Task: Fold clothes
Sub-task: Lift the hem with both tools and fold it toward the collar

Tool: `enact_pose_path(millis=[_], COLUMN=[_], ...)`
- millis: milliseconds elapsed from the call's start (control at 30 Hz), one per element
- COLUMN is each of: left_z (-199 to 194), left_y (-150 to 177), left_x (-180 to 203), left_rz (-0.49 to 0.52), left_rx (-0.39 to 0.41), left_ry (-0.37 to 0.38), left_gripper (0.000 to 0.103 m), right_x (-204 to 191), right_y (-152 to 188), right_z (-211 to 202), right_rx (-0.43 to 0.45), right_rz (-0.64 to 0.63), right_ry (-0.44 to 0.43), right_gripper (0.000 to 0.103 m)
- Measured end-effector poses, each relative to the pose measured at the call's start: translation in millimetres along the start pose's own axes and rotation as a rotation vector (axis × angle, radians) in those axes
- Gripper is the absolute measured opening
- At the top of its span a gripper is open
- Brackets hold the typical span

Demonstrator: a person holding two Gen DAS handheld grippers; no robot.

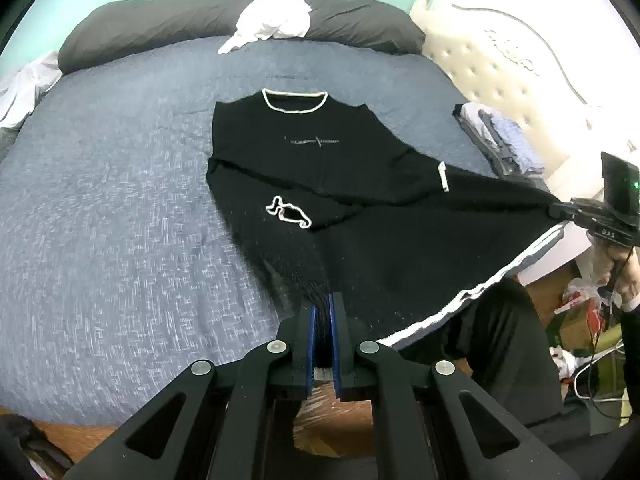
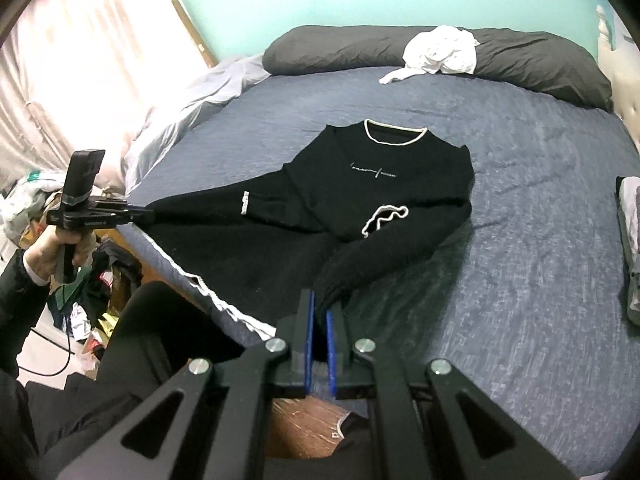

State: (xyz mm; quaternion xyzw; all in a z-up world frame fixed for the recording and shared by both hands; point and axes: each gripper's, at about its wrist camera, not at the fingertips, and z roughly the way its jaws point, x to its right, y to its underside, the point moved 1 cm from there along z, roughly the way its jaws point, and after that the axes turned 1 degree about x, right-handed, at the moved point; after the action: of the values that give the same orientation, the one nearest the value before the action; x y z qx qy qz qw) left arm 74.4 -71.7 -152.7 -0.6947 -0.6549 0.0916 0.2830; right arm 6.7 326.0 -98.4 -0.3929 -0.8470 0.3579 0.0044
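Blue-padded fingers of the left gripper (image 1: pixel 324 312) sit nearest in the left wrist view, clamped on a bunched corner of the black sweater (image 1: pixel 320 160) at its hem. The right gripper (image 2: pixel 319 314) does the same in its own view, its pads pinching the opposite hem corner. Between the two, the hem with its white stripe (image 1: pixel 480 284) is stretched taut and lifted just over the near edge of the bed (image 1: pixel 120 200).

Beyond the raised hem, the rest of the sweater lies flat on the blue bedcover, chest up, white-trimmed collar (image 1: pixel 295 100) pointing to the far side. Both sleeves are folded across the body, and one white-edged cuff (image 1: pixel 289 213) rests near the middle of the front. A small line of grey lettering (image 1: pixel 314 142) runs across the chest.

At the far edge of the bed a long dark grey pillow (image 1: pixel 160 28) lies crosswise, with a crumpled white garment (image 1: pixel 272 20) on top of it. On the right side of the bed, beside the tufted cream headboard (image 1: pixel 492 80), sits a stack of folded clothes (image 1: pixel 496 136).

From the right wrist camera, the person's hand (image 2: pixel 48 248) grips the left gripper's handle at the left, a dark sleeve (image 2: pixel 20 300) below it, above a cluttered floor (image 2: pixel 84 316).
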Motion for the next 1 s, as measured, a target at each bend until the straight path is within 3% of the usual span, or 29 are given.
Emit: enact_pose_path(millis=[467,767,1000], left_z=[-32,-12,6], left_y=[28,6,-28], left_x=[24,6,-14], left_rz=[0.032,-0.001,-0.048], left_rx=[0.038,0.031,0.039], left_ry=[0.039,0.031,0.037], left_gripper=[0.006,0.006,0.007], right_x=[-20,-3,17], right_y=[27,16,-15], right_z=[-39,-25,-7], right_rx=[0.025,0.023,0.034], right_rz=[-0.030,0.003,0.017], right_ry=[-0.032,-0.025,-0.012], right_gripper=[0.005,0.005,0.005])
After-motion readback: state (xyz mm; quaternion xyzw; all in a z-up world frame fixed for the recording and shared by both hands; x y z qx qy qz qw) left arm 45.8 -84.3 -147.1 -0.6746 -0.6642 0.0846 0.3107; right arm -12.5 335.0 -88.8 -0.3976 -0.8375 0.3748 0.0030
